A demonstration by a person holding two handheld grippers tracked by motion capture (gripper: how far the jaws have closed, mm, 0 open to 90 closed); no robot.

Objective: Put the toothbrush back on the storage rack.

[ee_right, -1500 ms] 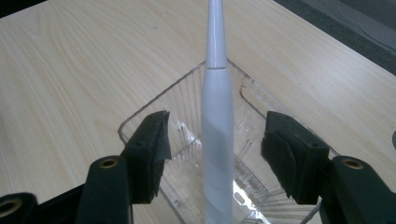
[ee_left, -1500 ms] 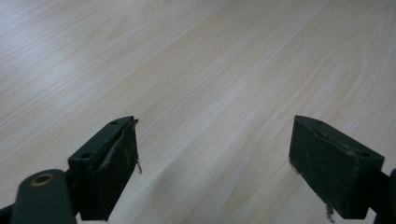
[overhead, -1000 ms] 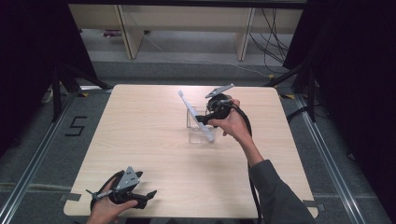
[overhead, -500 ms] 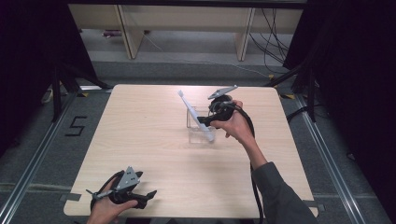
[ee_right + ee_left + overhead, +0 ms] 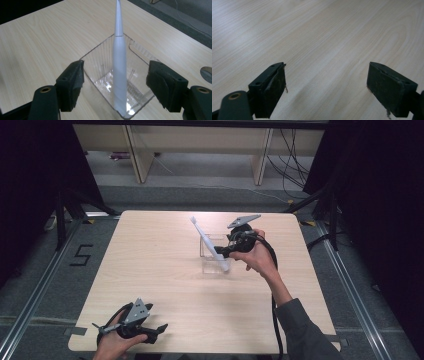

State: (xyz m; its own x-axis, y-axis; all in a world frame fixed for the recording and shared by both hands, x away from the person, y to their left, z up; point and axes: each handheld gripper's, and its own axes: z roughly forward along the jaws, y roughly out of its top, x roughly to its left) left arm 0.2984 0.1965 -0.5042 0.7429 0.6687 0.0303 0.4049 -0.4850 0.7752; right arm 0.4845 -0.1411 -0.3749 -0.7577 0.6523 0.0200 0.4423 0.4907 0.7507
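Observation:
A white electric toothbrush (image 5: 210,246) stands tilted in a clear plastic container (image 5: 208,268) at the middle right of the table, its head pointing up and to the far left. My right gripper (image 5: 223,253) sits just right of the container, open. In the right gripper view the toothbrush (image 5: 119,62) rises between the spread jaws without touching either, its base in the near corner of the container (image 5: 98,63). The right gripper (image 5: 116,86) holds nothing. My left gripper (image 5: 160,329) rests near the front left edge, open. In its own view the left gripper (image 5: 327,87) faces bare wood.
The light wooden table (image 5: 150,270) has open surface to the left of and in front of the container. A black cable (image 5: 274,320) trails from the right gripper along the person's forearm. Beyond the far edge lie shelving legs and floor cables (image 5: 295,150).
My right gripper has drawn back slightly to the right of the container. The toothbrush stays leaning in place. The left gripper has not moved.

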